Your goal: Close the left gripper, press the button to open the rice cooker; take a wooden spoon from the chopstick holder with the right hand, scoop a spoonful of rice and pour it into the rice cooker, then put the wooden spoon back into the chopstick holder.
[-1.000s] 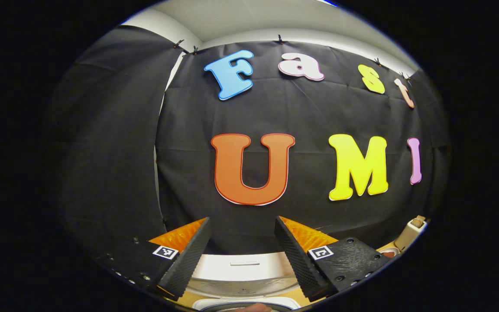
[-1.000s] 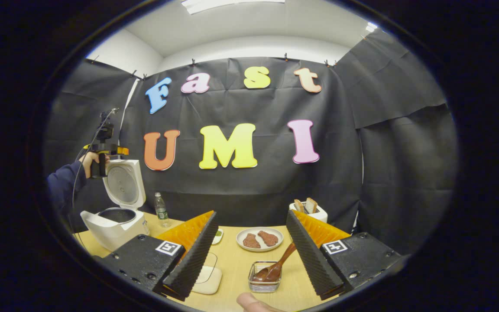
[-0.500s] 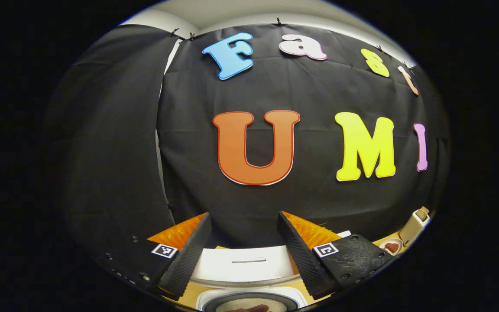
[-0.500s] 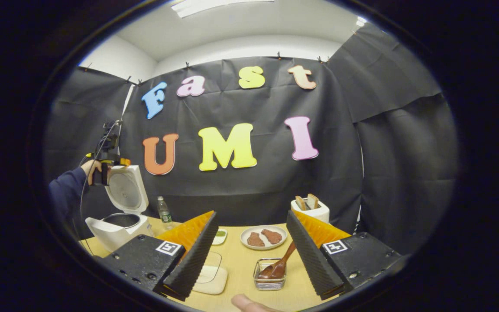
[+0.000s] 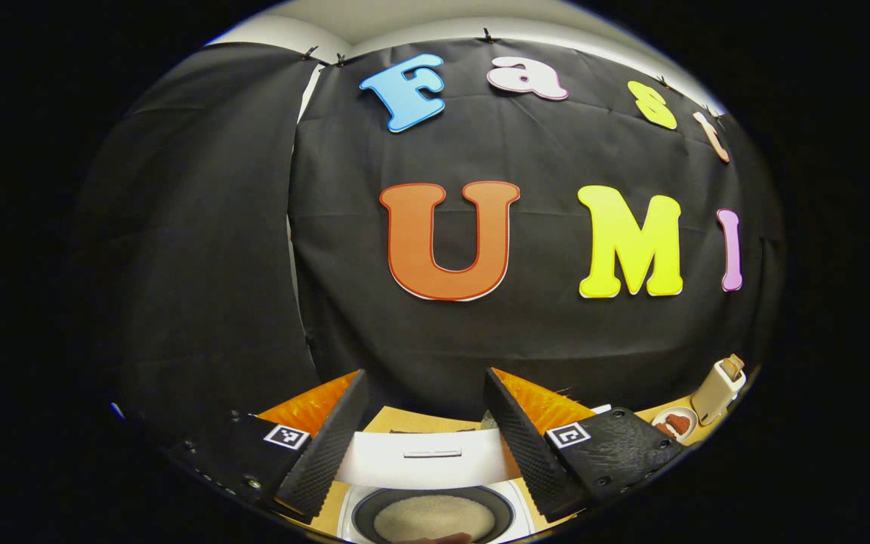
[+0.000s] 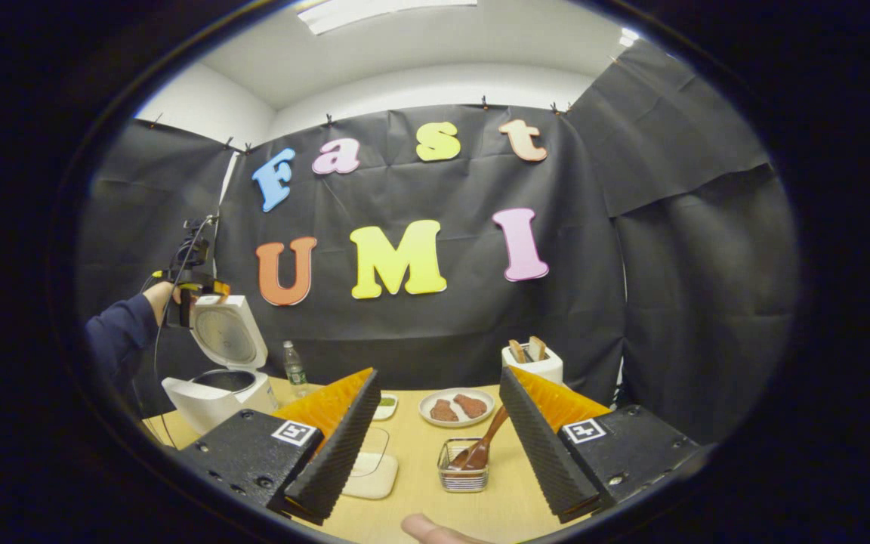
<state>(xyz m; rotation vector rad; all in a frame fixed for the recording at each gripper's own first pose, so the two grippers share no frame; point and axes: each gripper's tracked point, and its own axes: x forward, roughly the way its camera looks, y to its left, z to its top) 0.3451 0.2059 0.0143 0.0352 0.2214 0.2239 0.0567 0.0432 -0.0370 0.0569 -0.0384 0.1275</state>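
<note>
Left gripper view: looks down past the left gripper (image 5: 424,438), fingers (image 5: 325,449) spread wide apart, nothing between them. Below sits the rice cooker (image 5: 435,514), open, its lid (image 5: 424,459) raised upright between the fingers and behind the dark inner pot (image 5: 363,514). Holds a pale mound of rice (image 5: 435,517) in the pot. Far right on the desk (image 5: 397,419): a plate (image 5: 673,425) with brown pieces and a toaster (image 5: 718,385).

Right gripper view: shows the right gripper (image 6: 439,438) above the desk (image 6: 420,506), fingers (image 6: 333,461) wide apart and gripping nothing. Between them, farther off, stands the wire chopstick holder (image 6: 463,476) with the wooden spoon (image 6: 484,447) in it, bowl down, handle leaning up to the right. Left of the holder, a clear square dish (image 6: 371,468). Behind it, a plate (image 6: 456,408) with two brown pieces, a small green dish (image 6: 386,406) and a toaster (image 6: 532,361) with bread. Far left, the rice cooker (image 6: 216,393) with lid (image 6: 227,332) up, a bottle (image 6: 295,369) just beside it. Above the lid, the left gripper (image 6: 189,283) held by a hand (image 6: 159,293) in a dark sleeve (image 6: 114,336). At the bottom edge, a fingertip (image 6: 427,527).
</note>
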